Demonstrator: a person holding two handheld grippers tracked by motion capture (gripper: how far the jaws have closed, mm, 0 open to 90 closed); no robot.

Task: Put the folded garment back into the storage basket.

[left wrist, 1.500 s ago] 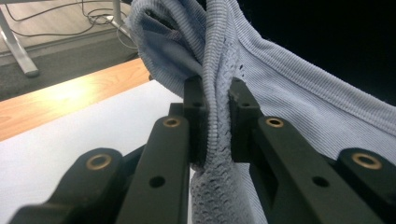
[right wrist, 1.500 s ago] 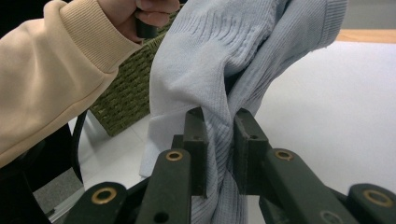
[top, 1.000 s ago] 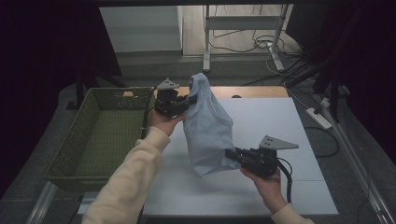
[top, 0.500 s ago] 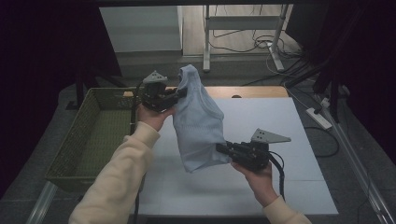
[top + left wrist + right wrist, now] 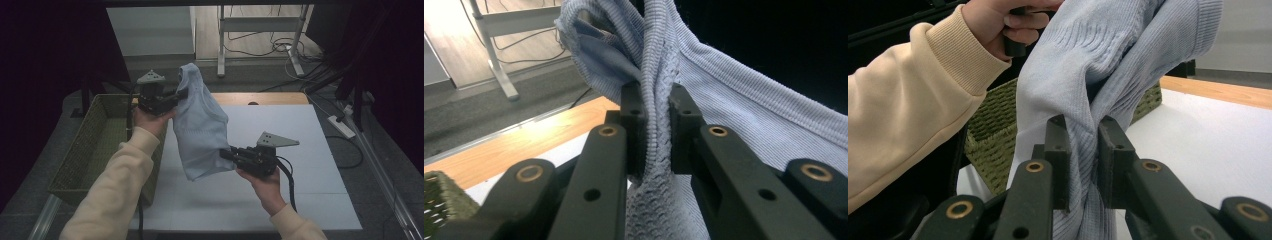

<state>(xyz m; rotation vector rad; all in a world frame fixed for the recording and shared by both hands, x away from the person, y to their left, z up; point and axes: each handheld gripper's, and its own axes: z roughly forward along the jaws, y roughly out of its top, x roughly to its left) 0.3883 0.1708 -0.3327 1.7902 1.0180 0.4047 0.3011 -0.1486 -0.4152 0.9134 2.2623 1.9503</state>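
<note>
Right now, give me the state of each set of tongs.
Left tongs: closed on the light blue garment.
Right tongs: closed on the same garment.

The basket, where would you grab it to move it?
Grip the basket's top rim on its long right side, coming down from above. The rim is a thin, raised woven edge that jaws could likely close over; the side walls look too broad and sloped to pinch.
</note>
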